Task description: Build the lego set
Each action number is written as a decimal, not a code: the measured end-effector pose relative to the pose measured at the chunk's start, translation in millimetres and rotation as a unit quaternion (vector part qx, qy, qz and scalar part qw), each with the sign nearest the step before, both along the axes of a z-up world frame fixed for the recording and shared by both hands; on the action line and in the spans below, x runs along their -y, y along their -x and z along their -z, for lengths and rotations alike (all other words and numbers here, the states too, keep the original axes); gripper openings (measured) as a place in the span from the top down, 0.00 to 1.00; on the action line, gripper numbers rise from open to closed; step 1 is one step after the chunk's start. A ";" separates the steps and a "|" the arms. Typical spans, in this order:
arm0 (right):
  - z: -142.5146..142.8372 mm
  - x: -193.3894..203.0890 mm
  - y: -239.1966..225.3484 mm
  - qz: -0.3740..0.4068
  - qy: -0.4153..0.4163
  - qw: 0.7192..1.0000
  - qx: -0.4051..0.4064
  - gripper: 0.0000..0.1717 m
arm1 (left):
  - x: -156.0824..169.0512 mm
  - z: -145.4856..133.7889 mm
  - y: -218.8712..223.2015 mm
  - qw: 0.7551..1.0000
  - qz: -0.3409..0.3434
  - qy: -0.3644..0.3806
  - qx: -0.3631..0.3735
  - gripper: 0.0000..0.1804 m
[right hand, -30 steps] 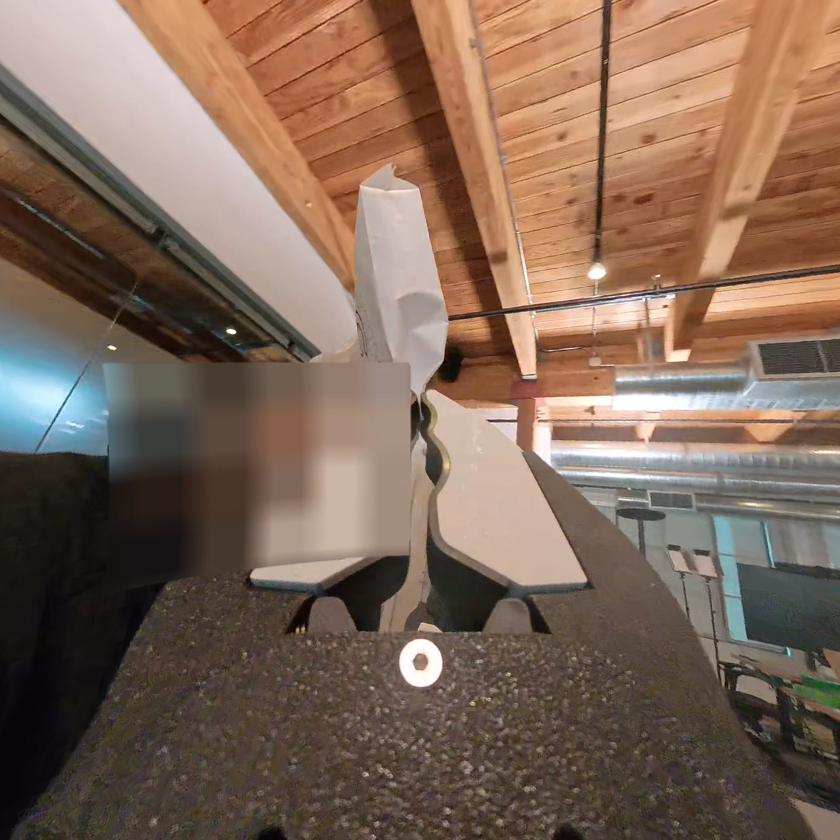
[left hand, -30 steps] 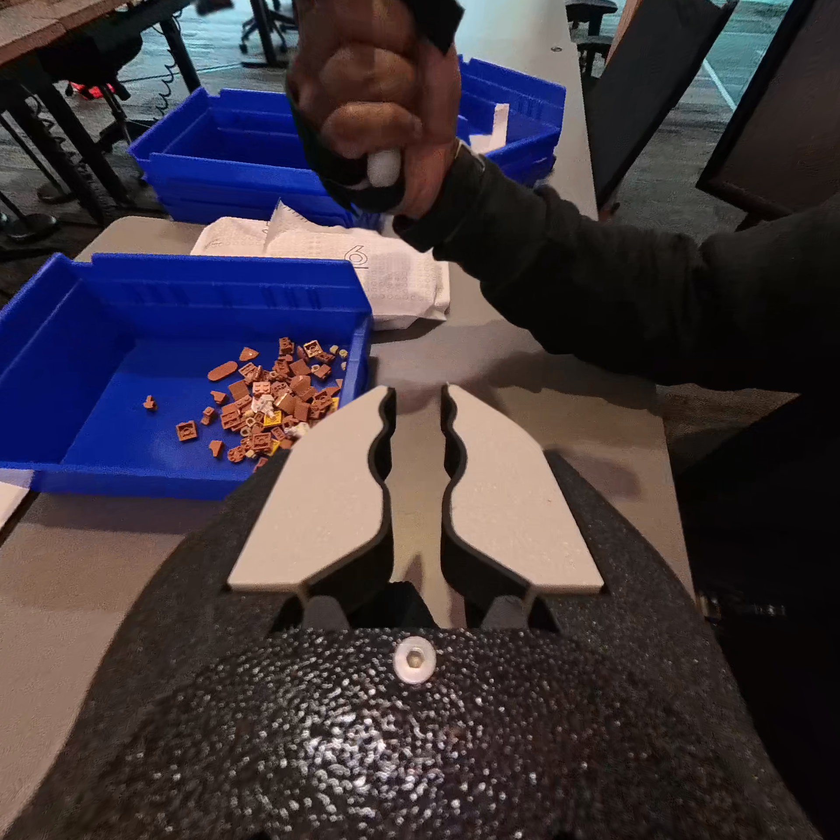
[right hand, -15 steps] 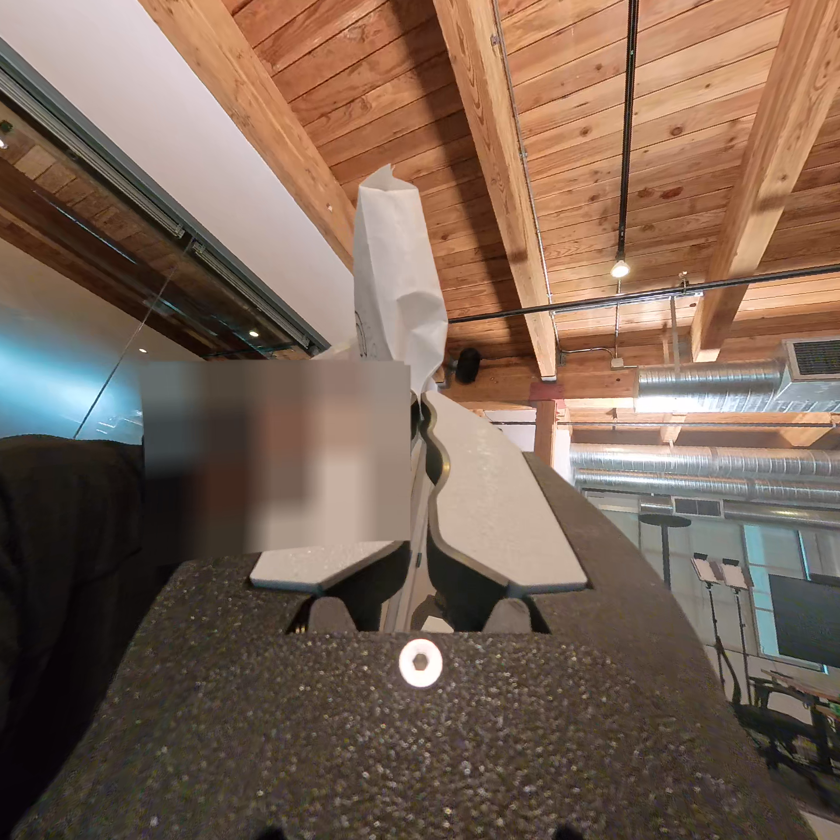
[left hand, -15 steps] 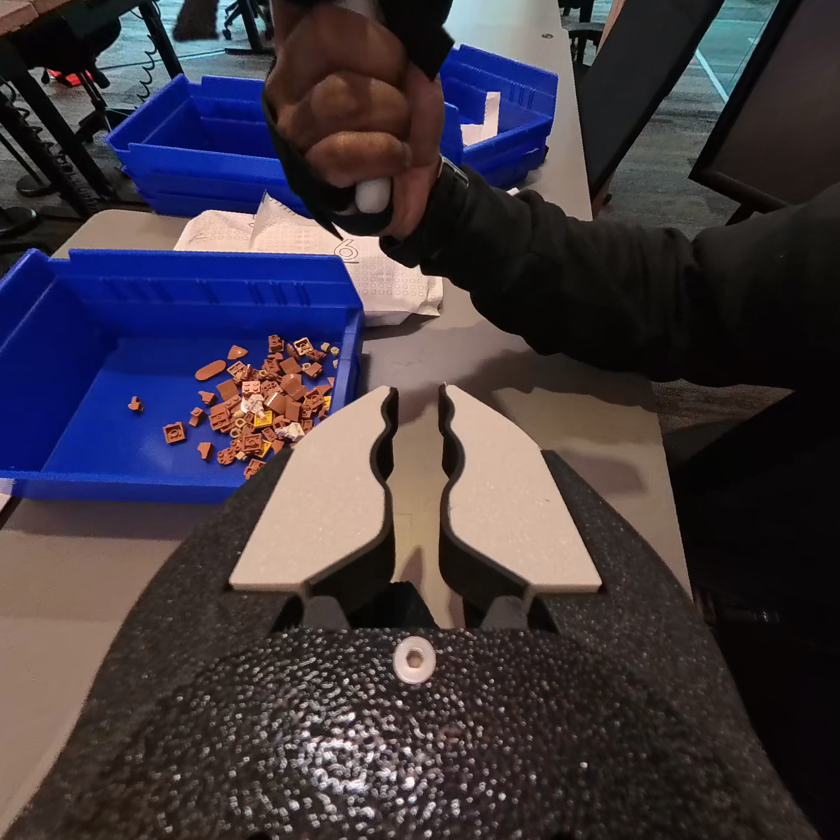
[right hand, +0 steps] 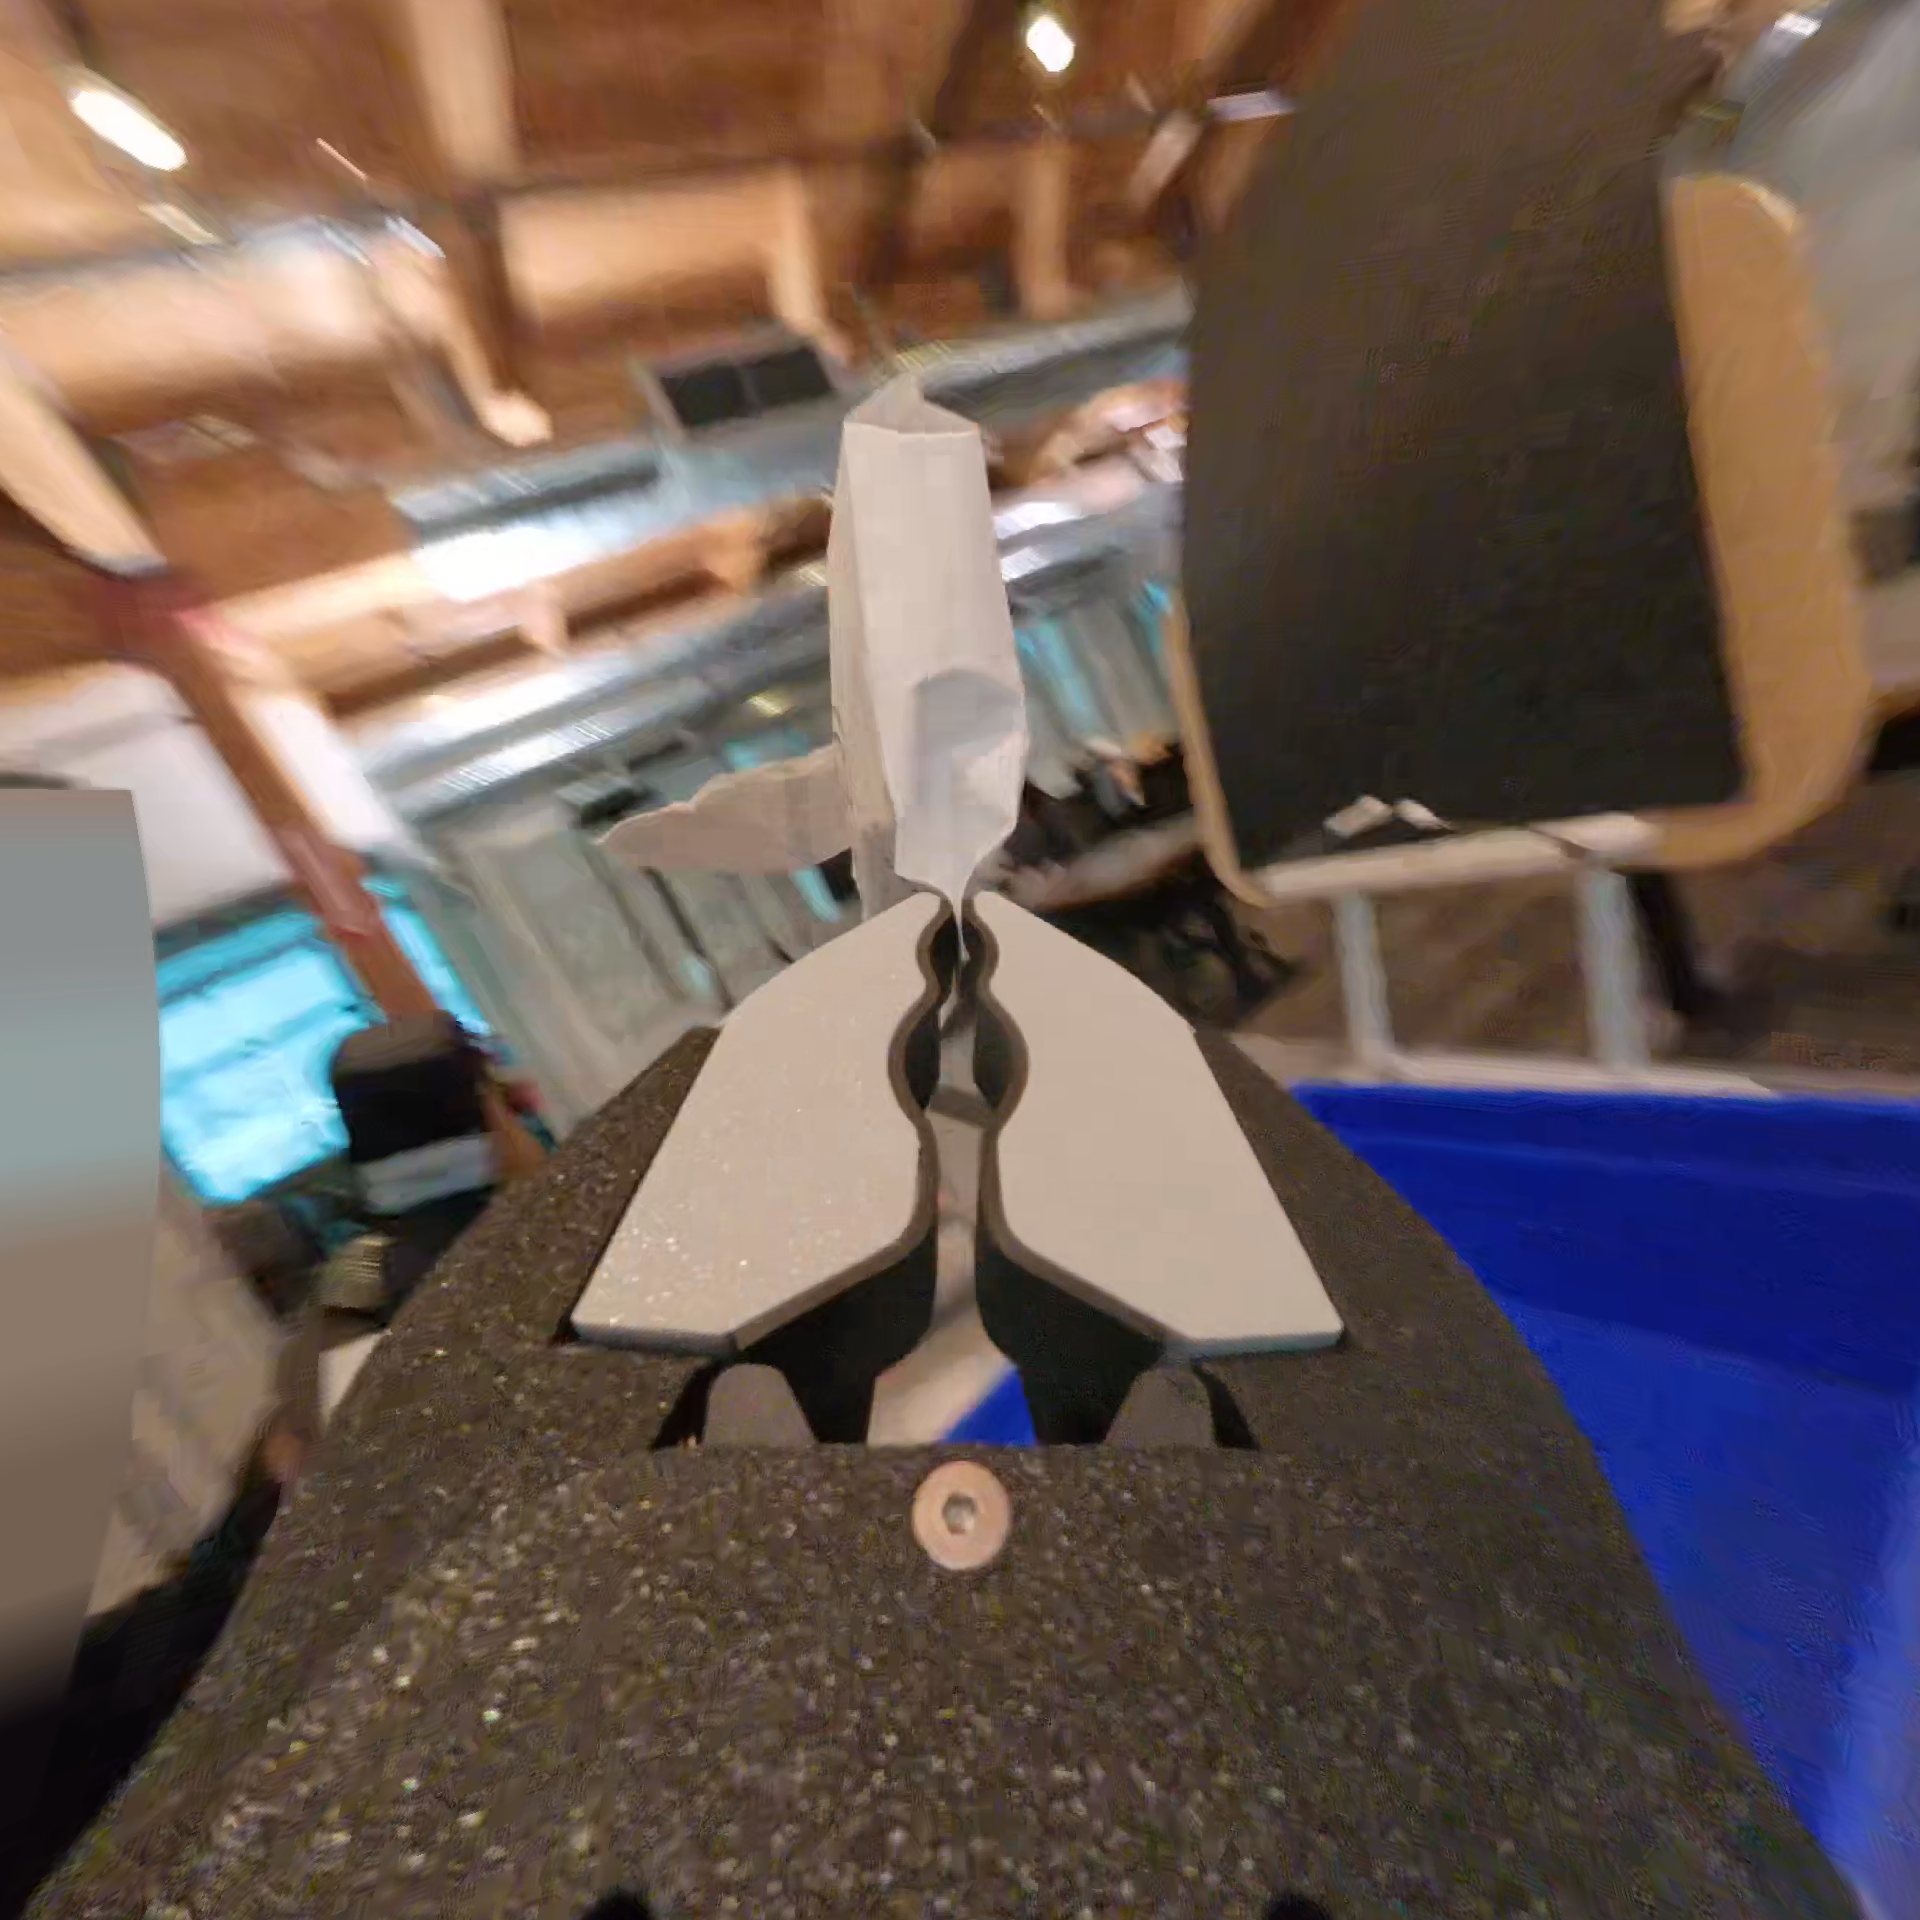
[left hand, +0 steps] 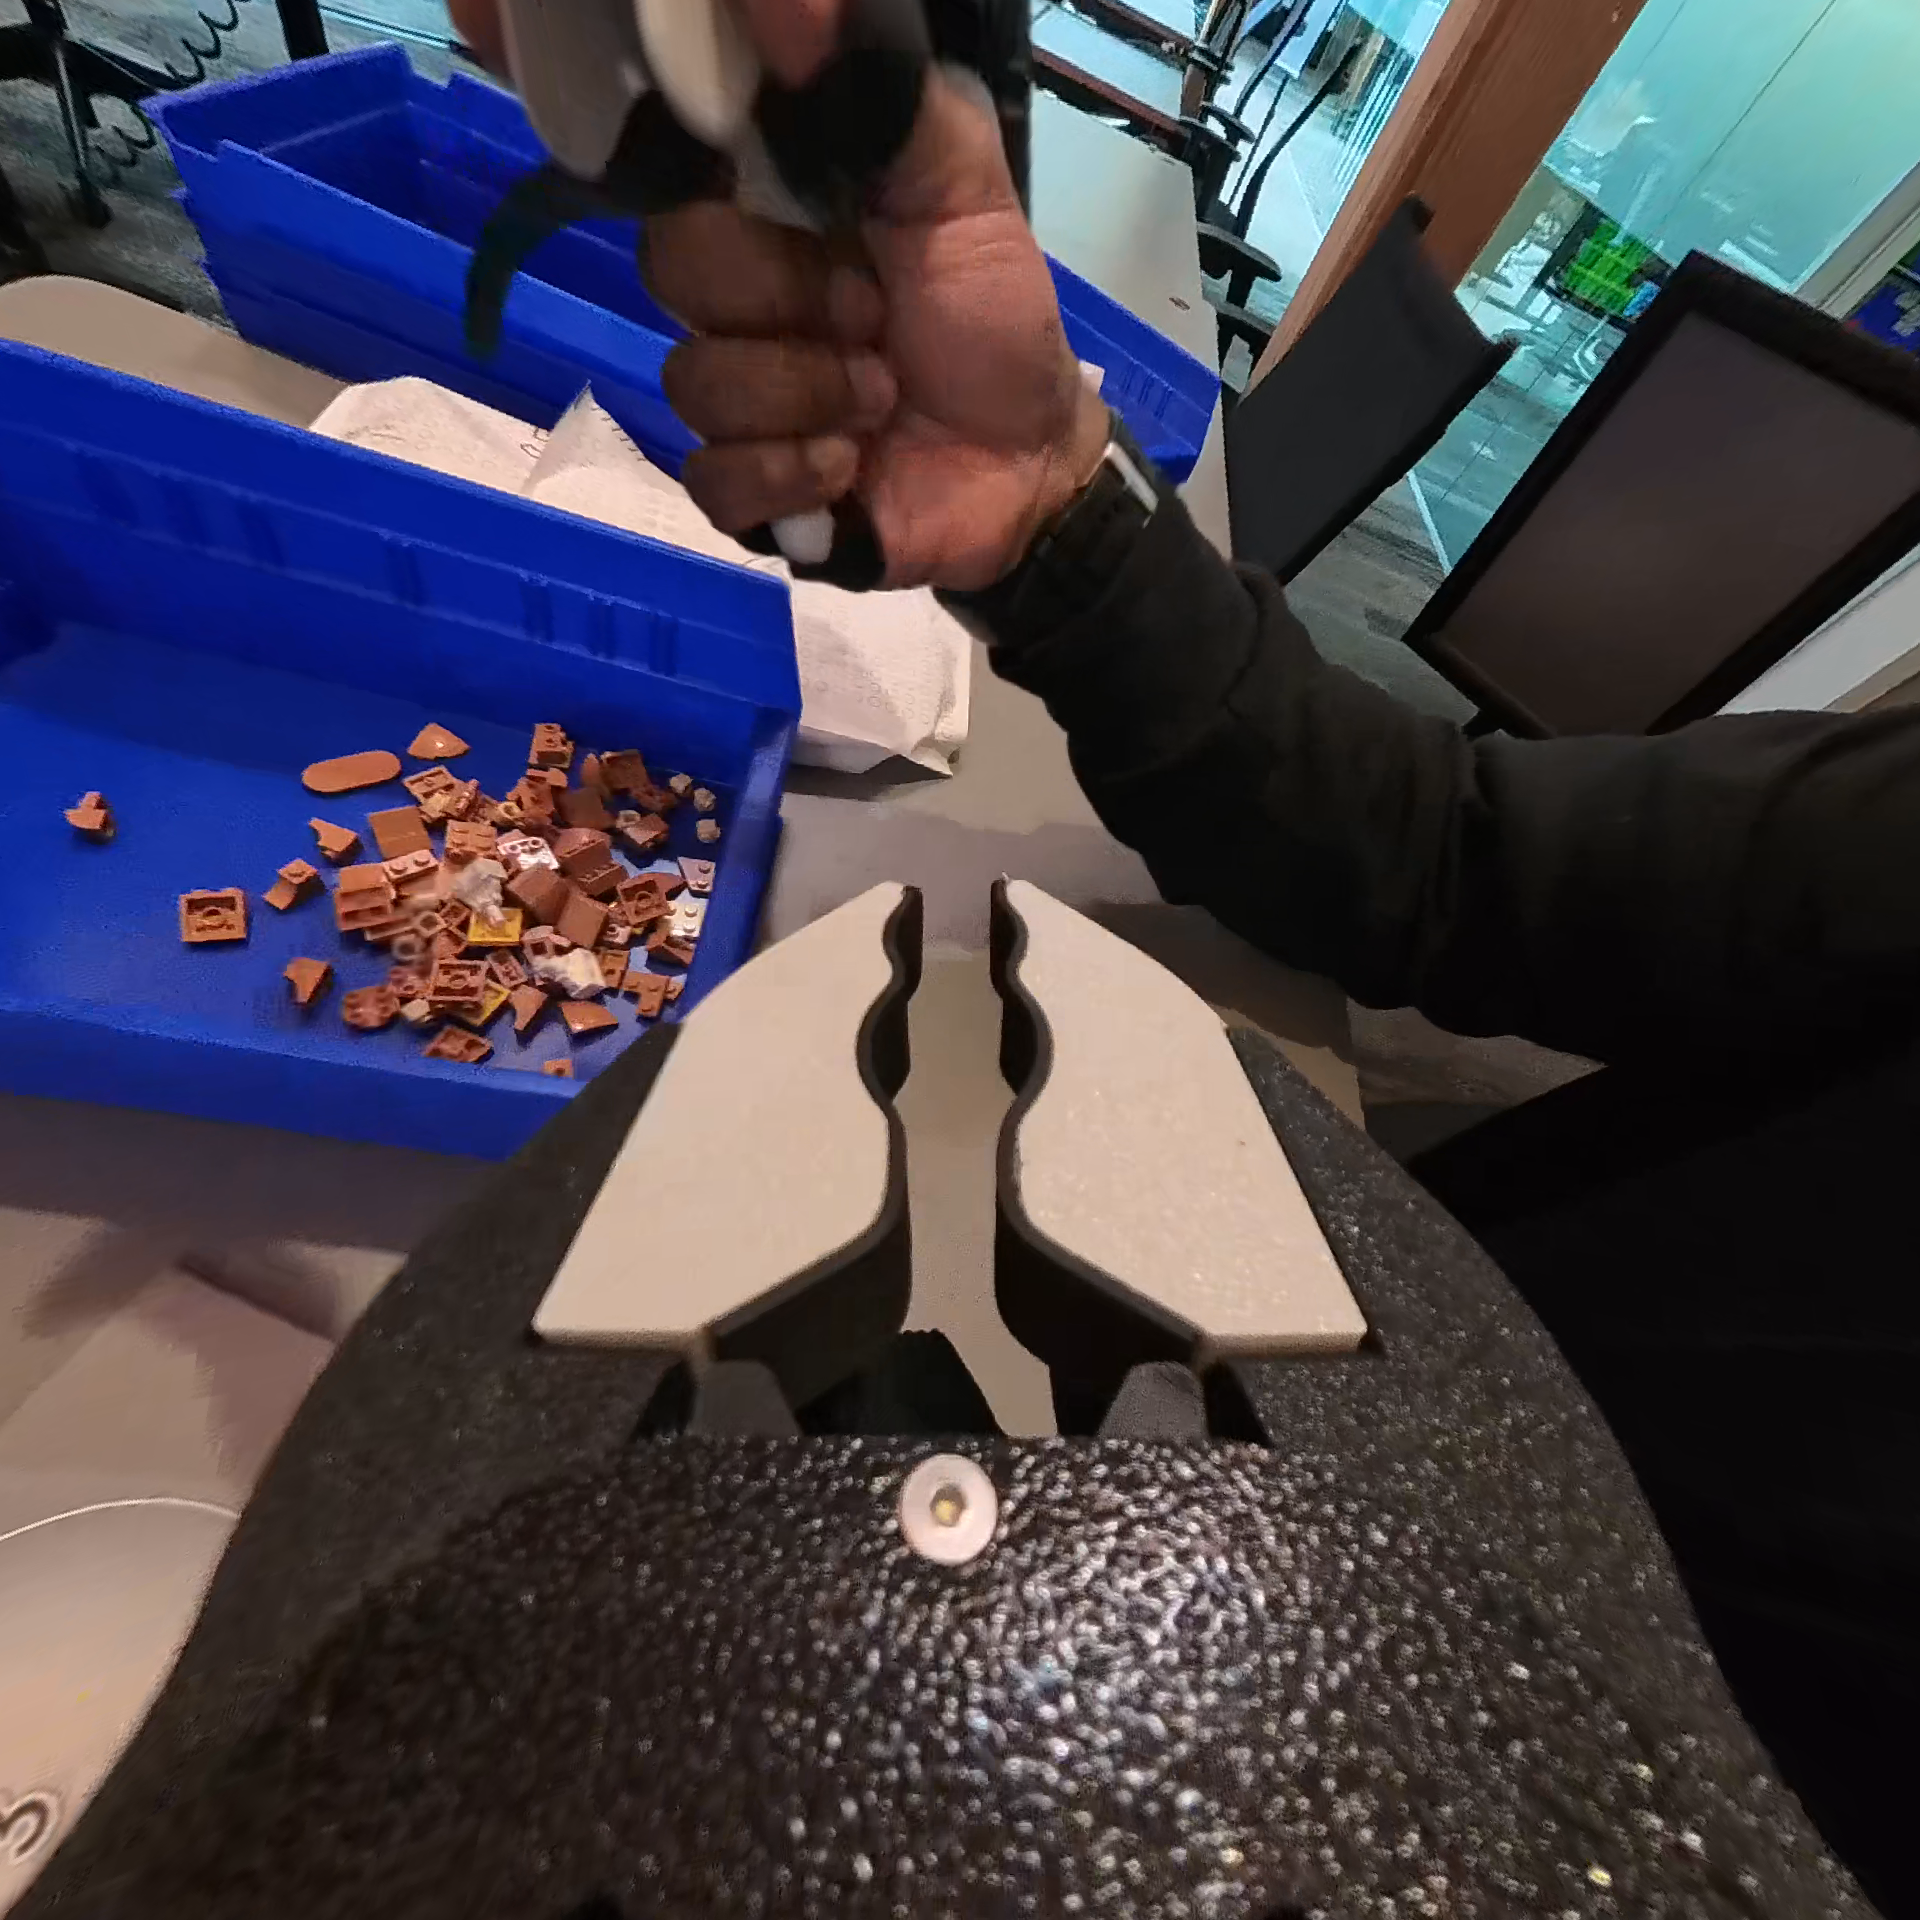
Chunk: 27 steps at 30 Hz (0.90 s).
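Tilted down from the ceiling, the right gripper (right hand: 958, 914) now faces a blue bin (right hand: 1662, 1299), jaws clamped on a white paper bag (right hand: 920, 665). Left gripper (left hand: 956, 899) jaws stand slightly apart, empty, above the surface (left hand: 935, 821); beside them a blue tray (left hand: 416, 644) holds brown bricks (left hand: 499, 894). Beyond lie printed white bags (left hand: 883, 665), whose writing I leave unread.

A long grey worktop (left hand: 1039, 790) runs away toward the far end of the room. On it, to the left, sits a shallow blue bin (left hand: 436, 582) with a heap of small brown building bricks (left hand: 499, 894) on its floor. Just beside the bin's far right corner lies crumpled white printed paper (left hand: 883, 675). Beyond that stand more blue bins (left hand: 343, 208), stacked. A pale sheet (left hand: 94, 1621) lies at the near left edge.
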State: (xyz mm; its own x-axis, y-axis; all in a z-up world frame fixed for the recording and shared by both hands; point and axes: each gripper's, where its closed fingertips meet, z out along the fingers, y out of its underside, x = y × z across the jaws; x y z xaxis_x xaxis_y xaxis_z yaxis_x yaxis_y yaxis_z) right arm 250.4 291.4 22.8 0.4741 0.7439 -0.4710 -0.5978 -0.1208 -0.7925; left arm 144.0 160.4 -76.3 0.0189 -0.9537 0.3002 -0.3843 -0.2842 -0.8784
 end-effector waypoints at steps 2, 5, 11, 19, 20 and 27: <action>43.5 -24.9 -9.1 0.126 0.096 0.971 0.180 1.00 | -2.1 -1.5 2.1 1.000 -0.004 -0.004 0.000 0.93; 78.0 -43.3 -24.6 0.234 0.142 0.885 0.377 1.00 | -4.5 -5.9 5.3 1.000 -0.009 -0.008 0.004 0.93; 125.1 -78.6 -23.4 0.279 0.178 0.788 0.520 0.75 | -9.4 -5.8 14.5 1.000 -0.022 -0.011 0.003 0.93; 127.4 -50.8 -8.9 0.232 0.127 0.760 0.594 0.73 | -15.3 -4.0 62.5 0.998 -0.049 -0.039 0.010 0.93; 131.0 -44.0 -6.2 0.218 0.119 0.750 0.613 0.73 | -15.3 -3.3 67.4 0.997 -0.051 -0.050 0.004 0.93; 164.7 43.3 29.7 0.050 0.094 0.753 0.649 0.73 | -22.7 18.8 119.1 0.985 -0.077 -0.152 -0.037 0.89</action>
